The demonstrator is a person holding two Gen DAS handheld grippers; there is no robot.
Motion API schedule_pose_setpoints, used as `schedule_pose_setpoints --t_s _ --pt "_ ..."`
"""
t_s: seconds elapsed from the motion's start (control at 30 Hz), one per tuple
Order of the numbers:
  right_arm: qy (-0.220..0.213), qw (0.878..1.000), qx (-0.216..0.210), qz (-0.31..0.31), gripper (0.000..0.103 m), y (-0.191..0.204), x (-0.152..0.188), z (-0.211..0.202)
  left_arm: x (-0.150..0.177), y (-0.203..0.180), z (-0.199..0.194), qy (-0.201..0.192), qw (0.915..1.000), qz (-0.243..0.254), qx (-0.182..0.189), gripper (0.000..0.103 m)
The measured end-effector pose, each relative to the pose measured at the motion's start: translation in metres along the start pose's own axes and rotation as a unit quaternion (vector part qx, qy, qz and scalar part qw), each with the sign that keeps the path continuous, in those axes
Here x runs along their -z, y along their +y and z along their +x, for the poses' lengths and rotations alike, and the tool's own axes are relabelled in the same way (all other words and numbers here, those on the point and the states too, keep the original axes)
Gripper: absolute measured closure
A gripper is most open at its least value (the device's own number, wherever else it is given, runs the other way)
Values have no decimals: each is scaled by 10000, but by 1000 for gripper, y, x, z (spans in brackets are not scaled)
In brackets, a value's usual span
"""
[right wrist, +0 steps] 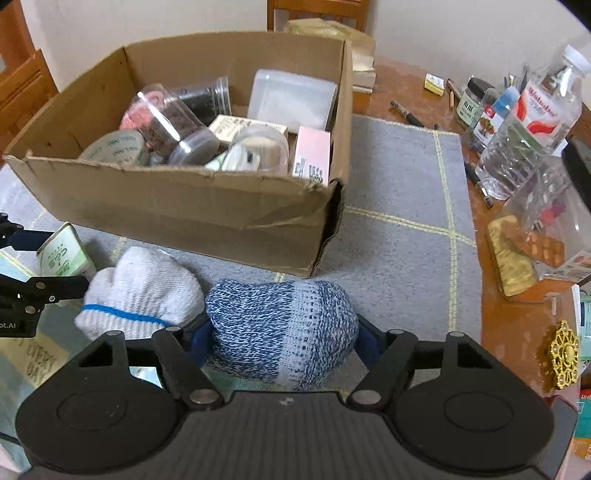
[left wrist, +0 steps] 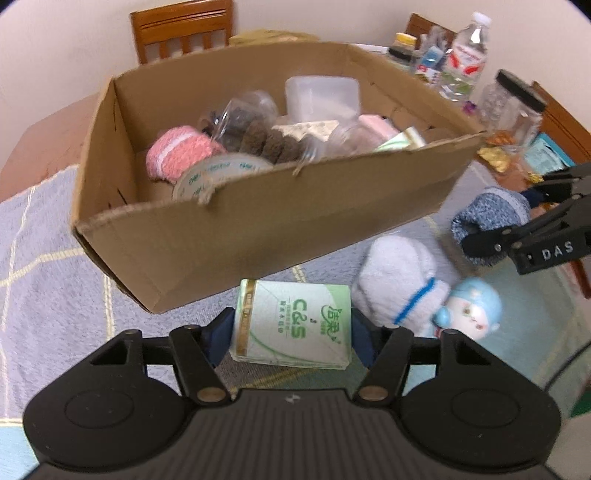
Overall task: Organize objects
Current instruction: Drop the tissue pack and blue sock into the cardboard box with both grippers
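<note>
My left gripper (left wrist: pixel 291 326) is shut on a green and white tissue pack (left wrist: pixel 295 314), which hangs a little above the grey mat in front of the cardboard box (left wrist: pixel 258 229). In the right wrist view, my right gripper (right wrist: pixel 282 338) is shut on a blue knitted sock roll (right wrist: pixel 280 321), just before the box's near wall (right wrist: pixel 184 206). A white sock roll with a blue stripe (right wrist: pixel 144 291) lies between the two grippers. The box holds jars, a tape roll, a pink sock roll and small cartons. The left wrist view shows the right gripper (left wrist: pixel 498 218) at the right edge, holding the blue sock roll (left wrist: pixel 487 214).
A small blue-capped doll (left wrist: pixel 469 310) lies beside the white sock. On the wooden table to the right stand a water bottle (right wrist: pixel 532 122), jars, pens, a gold box (right wrist: pixel 511 258) and a clear jar (left wrist: pixel 513 107). Wooden chairs (left wrist: pixel 181 29) stand behind the box.
</note>
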State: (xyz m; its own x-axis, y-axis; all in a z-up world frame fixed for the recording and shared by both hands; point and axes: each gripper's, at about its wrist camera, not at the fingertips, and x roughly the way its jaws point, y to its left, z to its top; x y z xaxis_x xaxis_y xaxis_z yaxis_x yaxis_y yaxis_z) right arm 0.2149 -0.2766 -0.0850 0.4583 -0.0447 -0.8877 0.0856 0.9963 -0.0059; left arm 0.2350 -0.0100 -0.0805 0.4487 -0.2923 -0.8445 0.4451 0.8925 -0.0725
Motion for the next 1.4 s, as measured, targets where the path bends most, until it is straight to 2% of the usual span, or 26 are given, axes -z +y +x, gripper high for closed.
schedule_pose_setpoints --t_s 0.13,0.27,0.53,0.57,0.63,0.7,1.07,1.2,1.4 --pt "-97 9999 -83 -58 24 -3 -5 -22 -15 0 -34 -163 9997 69 175 39" --pt "-328 9990 -289 -52 24 -6 -15 -48 -39 3 -63 -515 9983 157 202 39" --pt "-841 9951 -513 -74 24 0 -42 -84 -77 20 -66 -858 9959 144 -234 37" --pt "-885 9946 -525 -93 24 1 -46 -86 -79 22 -64 -893 9955 127 -295 35" --pt "-956 9938 -549 -151 24 3 -53 -88 -84 28 -59 -847 9952 64 -489 6" --pt "-1007 9931 -563 -226 24 7 -60 -89 -85 31 -57 -870 9931 -49 -781 5" --pt "-1095 9893 -694 -675 23 38 -100 -71 -69 47 -62 -765 9934 -304 -802 4" --pt "-1239 9863 -806 -731 0 46 -110 -68 -65 50 -65 -746 9930 -393 -821 3" --pt "-1255 9861 -701 -829 0 49 -106 -68 -60 44 -65 -734 9931 -320 -855 3"
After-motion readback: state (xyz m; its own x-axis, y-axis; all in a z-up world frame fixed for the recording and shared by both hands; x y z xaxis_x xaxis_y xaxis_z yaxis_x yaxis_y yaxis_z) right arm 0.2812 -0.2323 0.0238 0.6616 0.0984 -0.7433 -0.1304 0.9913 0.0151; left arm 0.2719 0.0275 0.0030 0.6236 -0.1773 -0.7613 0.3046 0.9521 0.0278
